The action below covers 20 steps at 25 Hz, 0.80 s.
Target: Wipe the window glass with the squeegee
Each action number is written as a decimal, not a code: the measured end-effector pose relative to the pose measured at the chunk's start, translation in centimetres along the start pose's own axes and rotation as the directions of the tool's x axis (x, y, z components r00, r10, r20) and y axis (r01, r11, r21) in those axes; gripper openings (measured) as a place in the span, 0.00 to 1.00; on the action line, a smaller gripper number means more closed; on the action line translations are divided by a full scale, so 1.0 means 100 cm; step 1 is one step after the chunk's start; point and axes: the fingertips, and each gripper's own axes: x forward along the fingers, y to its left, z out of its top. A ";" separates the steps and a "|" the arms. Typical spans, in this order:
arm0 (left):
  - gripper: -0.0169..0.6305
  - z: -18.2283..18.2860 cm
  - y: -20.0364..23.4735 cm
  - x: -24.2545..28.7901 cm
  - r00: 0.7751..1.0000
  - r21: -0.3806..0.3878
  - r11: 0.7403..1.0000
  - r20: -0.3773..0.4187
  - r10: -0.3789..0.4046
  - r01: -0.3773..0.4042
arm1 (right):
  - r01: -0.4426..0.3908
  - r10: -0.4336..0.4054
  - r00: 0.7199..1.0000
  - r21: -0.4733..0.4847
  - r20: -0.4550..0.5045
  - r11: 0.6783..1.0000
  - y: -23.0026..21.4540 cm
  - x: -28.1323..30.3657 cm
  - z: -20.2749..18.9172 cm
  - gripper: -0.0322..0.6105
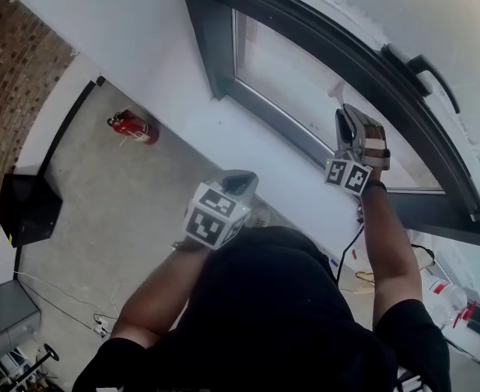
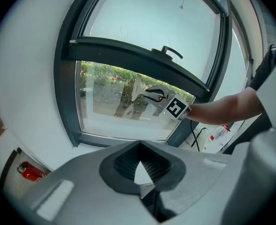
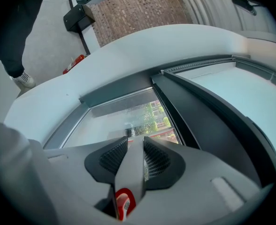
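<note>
The squeegee [image 3: 131,172] has a pale handle with a red label, and my right gripper [image 3: 132,146] is shut on it. Its blade end reaches the lower window glass [image 3: 124,116] near the dark frame. In the head view my right gripper [image 1: 350,125] is raised to the pane [image 1: 297,80], and the squeegee [image 1: 338,98] sticks out beyond it. My left gripper [image 1: 240,178] hangs lower, away from the wall. In its own view the left gripper [image 2: 139,146] is shut with nothing in it, facing the window; the right gripper [image 2: 157,95] and squeegee [image 2: 137,88] show against the glass [image 2: 110,102].
A black window handle [image 1: 432,72] sits on the upper sash. A red fire extinguisher [image 1: 132,126] lies on the floor by the wall, and a black box [image 1: 28,207] stands at the left. A spray bottle [image 1: 448,292] and cables lie under the window at the right.
</note>
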 end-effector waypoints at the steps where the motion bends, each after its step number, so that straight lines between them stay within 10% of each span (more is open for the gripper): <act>1: 0.03 0.001 -0.003 0.002 1.000 0.007 1.000 -0.005 -0.002 0.003 | 0.002 -0.002 1.000 0.001 -0.002 1.000 -0.001 -0.003 -0.004 0.25; 20: 0.03 0.009 -0.005 0.005 0.999 0.030 0.999 -0.024 -0.029 0.030 | -0.006 0.010 0.995 0.038 -0.096 0.999 0.013 -0.049 -0.043 0.25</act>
